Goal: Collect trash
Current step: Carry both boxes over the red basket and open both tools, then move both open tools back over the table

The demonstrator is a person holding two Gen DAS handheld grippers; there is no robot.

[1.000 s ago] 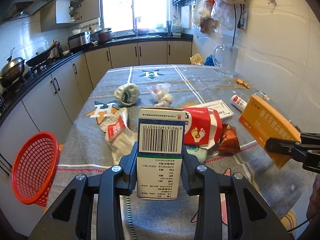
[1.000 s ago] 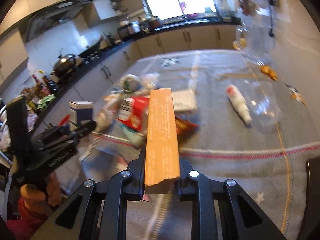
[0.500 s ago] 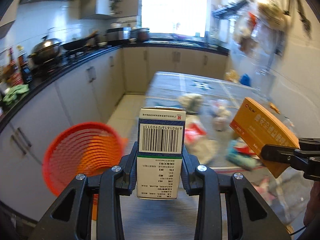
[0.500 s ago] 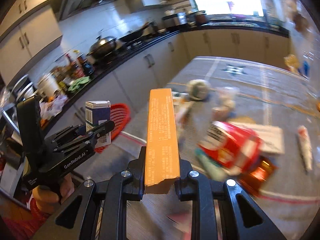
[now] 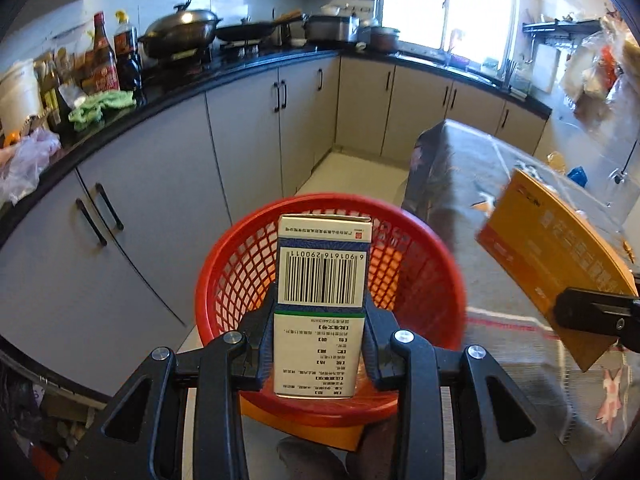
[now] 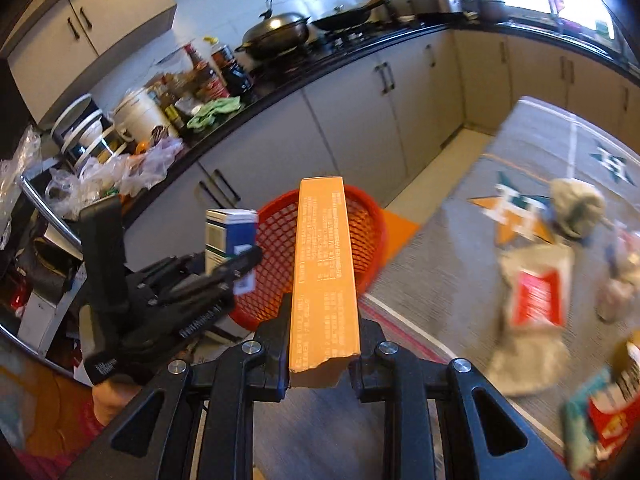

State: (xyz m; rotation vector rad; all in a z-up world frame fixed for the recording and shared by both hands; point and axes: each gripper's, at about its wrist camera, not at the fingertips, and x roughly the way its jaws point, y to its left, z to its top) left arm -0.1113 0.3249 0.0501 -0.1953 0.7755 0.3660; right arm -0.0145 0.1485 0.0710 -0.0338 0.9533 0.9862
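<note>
My left gripper [image 5: 320, 320] is shut on a white and blue medicine box [image 5: 322, 280] with a barcode, held right above the red mesh basket [image 5: 424, 268] beside the table's left edge. My right gripper [image 6: 324, 316] is shut on a long orange box [image 6: 324, 264], held over the table corner and pointing at the basket [image 6: 368, 232]. The orange box [image 5: 552, 252] also shows at the right of the left wrist view. The left gripper [image 6: 224, 264] with its box shows in the right wrist view, left of the basket.
The table with a grey patterned cloth [image 6: 460, 240] carries more trash: a crumpled wad [image 6: 576, 208], a white and red wrapper [image 6: 536, 300], and a red packet [image 6: 612, 424]. Grey cabinets [image 5: 160, 200] and a cluttered black counter [image 5: 120, 108] run along the left.
Both grippers have swung left from the table toward the basket with their boxes. The basket has come from the left edge of view to directly under the left gripper.
</note>
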